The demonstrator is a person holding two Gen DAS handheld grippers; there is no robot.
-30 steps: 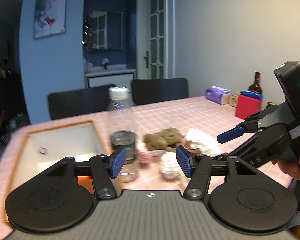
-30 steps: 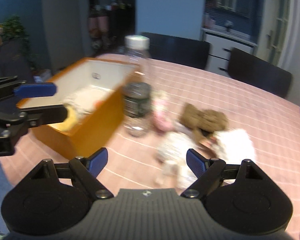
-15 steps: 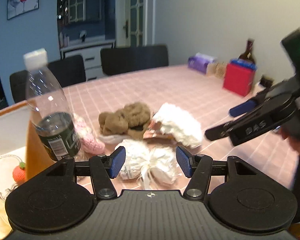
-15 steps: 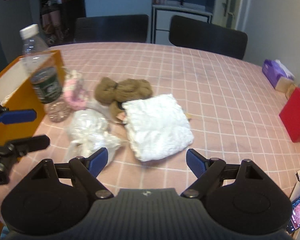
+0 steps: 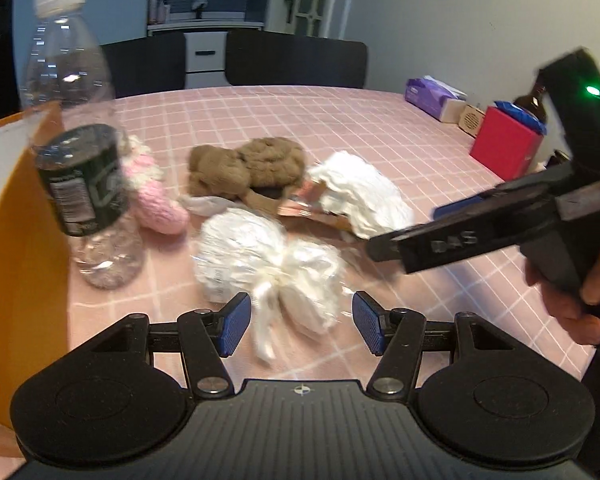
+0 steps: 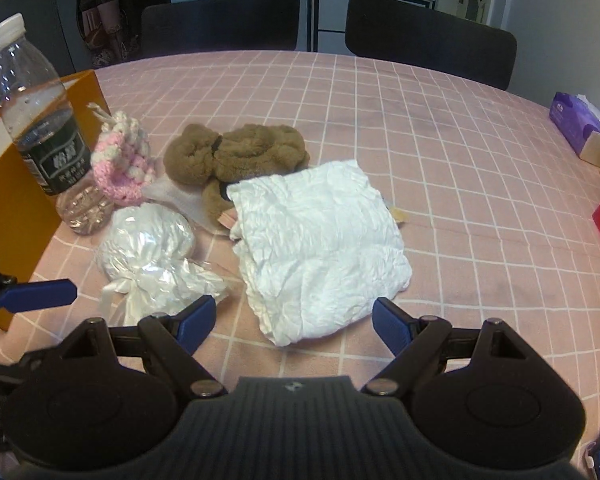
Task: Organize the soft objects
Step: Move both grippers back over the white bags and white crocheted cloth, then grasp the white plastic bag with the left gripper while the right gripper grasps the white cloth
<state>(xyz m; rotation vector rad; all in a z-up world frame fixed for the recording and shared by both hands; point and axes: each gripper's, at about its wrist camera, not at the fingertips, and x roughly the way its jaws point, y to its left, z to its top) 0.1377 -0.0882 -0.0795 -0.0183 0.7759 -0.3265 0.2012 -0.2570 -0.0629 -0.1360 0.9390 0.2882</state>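
Note:
On the pink checked tablecloth lies a pile of soft things. A white bundle in clear wrap (image 5: 268, 264) (image 6: 148, 244) has its ribboned near end between the fingers of my left gripper (image 5: 302, 328). That gripper is open, its pads clear of the wrap. A crumpled white soft pack (image 6: 320, 240) (image 5: 360, 196) reaches with its near corner between the fingers of my right gripper (image 6: 294, 326). Those jaws are closing, and the pads stand apart from the pack. Behind lie a brown plush toy (image 6: 236, 156) and a pink-and-white crochet piece (image 6: 120, 164).
A clear water bottle (image 6: 40, 128) stands beside an orange box (image 6: 12, 200) at the left. A purple tissue pack (image 6: 580, 128) and a red box (image 5: 504, 148) sit at the right. Two dark chairs (image 6: 428, 52) stand behind the table.
Both grippers have come down and forward onto the pile. The wrapped bundle now sits between the left fingers, the white pack's corner between the right ones. The right jaws have narrowed a little.

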